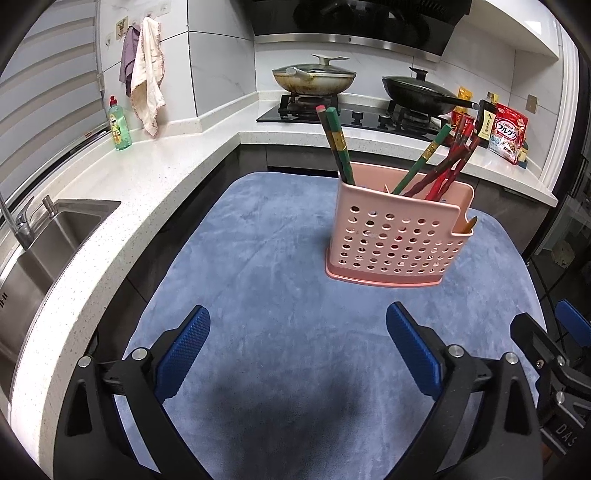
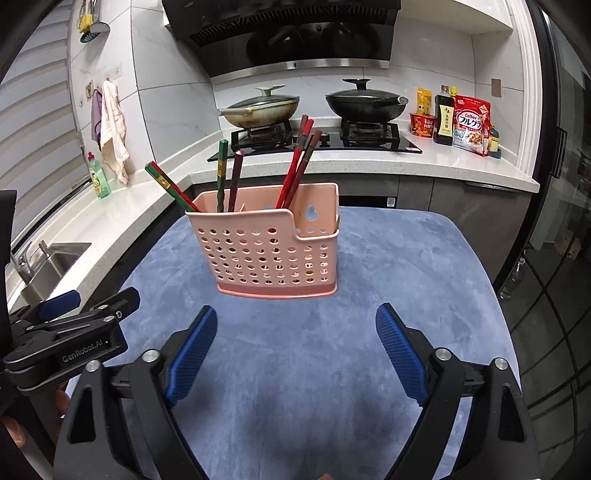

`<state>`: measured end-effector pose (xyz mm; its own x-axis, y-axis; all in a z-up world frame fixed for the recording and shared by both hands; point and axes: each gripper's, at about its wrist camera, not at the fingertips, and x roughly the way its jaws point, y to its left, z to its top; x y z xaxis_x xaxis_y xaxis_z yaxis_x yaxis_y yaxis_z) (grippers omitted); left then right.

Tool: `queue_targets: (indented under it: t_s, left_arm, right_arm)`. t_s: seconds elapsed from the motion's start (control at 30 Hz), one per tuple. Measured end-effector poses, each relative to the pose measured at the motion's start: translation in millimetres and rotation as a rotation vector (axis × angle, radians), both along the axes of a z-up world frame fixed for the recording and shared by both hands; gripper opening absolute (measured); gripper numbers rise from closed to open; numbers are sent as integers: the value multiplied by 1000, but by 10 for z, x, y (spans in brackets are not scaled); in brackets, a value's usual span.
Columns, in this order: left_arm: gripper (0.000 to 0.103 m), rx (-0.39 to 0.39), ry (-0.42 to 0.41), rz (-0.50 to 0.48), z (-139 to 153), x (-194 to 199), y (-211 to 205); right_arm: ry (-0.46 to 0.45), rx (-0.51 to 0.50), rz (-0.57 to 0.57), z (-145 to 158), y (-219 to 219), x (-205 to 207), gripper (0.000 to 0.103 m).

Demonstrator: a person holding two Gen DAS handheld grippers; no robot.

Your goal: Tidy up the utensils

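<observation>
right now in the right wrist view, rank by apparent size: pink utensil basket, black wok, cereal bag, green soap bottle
1. pink utensil basket, nearest the camera, so inflated
2. black wok
3. cereal bag
4. green soap bottle

White speckled counter along tiled walls, steel sink, striped blinds, black range hood.

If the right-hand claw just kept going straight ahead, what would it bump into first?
Most likely the pink utensil holder, which stands straight ahead of the open right gripper on the blue mat. Only bare mat shows between them, though depth is hard to judge.
</observation>
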<state>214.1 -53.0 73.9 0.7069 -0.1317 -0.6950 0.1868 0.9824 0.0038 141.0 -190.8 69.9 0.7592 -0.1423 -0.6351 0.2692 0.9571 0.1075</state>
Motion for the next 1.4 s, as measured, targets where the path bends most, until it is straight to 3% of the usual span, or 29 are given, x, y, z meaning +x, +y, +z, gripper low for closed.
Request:
queue_targets:
  t_s: [0.17, 1.4]
  left_arm:
    - [94, 9, 5, -4, -20, 13, -30]
    - [96, 45, 30, -32, -159, 78, -160]
  right_arm:
    - [-5, 5, -4, -22, -28, 9, 97]
    - [37, -1, -15, -199, -46, 116, 97]
